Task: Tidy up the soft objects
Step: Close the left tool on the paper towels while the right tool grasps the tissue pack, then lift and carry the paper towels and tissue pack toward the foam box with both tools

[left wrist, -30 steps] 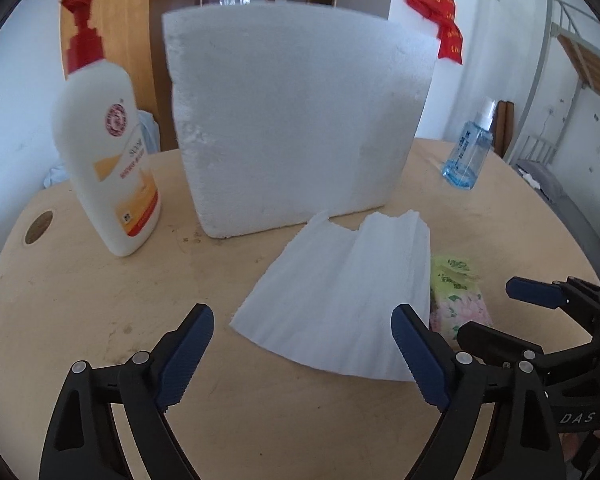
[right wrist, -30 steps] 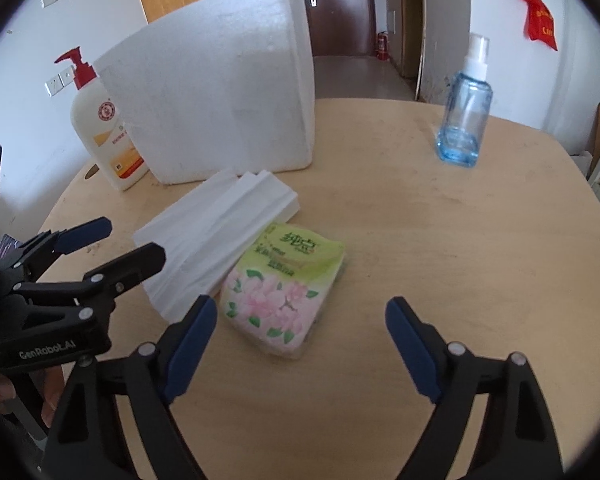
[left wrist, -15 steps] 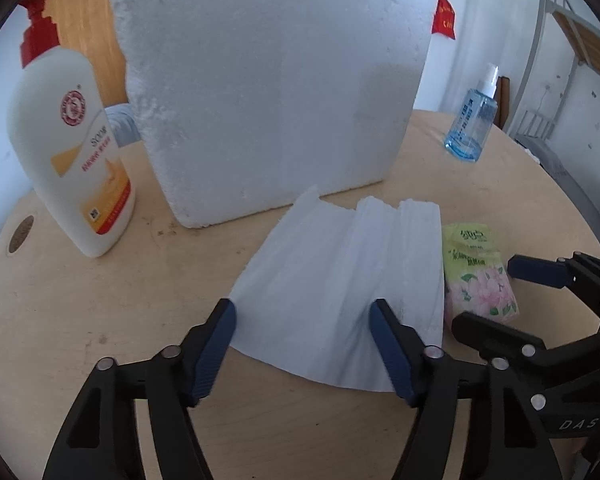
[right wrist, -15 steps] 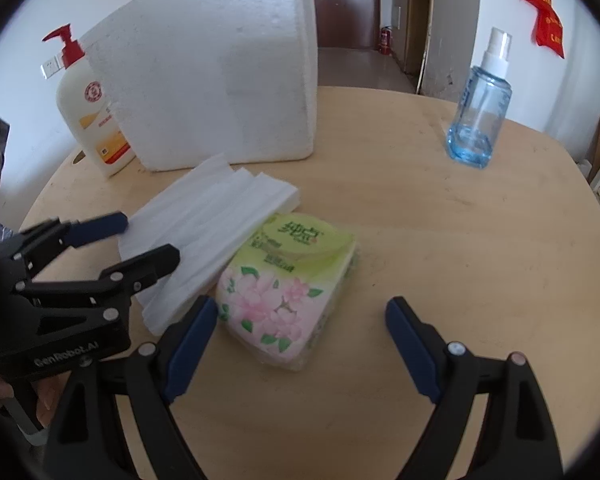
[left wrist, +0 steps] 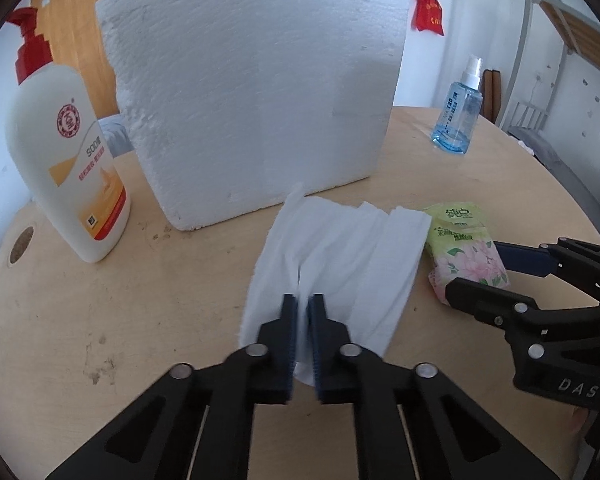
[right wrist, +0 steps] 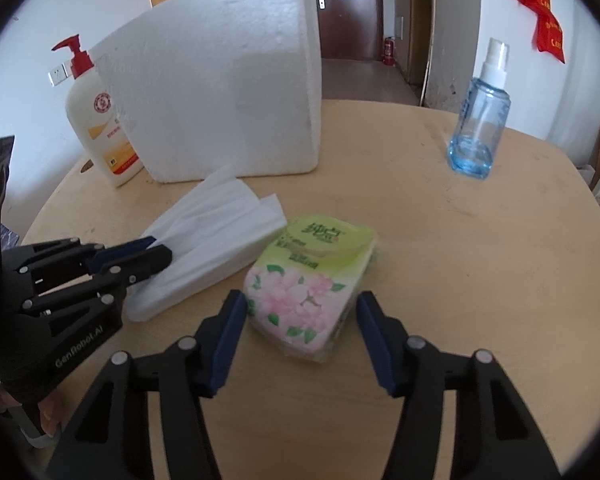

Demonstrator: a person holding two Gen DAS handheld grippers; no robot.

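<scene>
Tissue sheets (left wrist: 340, 256): a white fanned stack flat on the tabletop (left wrist: 100, 320), just in front of the foam block (left wrist: 252, 92); the near edge is bunched up.
Left gripper (left wrist: 303, 320): its jaws have just been closing and now pinch the near edge of the tissue sheets, a fold caught between the blue pads.
Tissue pack (right wrist: 312, 284): green, with pink flowers, lying touching the right side of the sheets.
Right gripper (right wrist: 300, 320): its jaws have just been closing and now stand half-wide on either side of the tissue pack; the pads look just short of its sides, though blur makes that hard to judge.
Pump bottle (left wrist: 64, 152): upright, left of the foam block.
Spray bottle (right wrist: 480, 120): upright, well apart, far right.
</scene>
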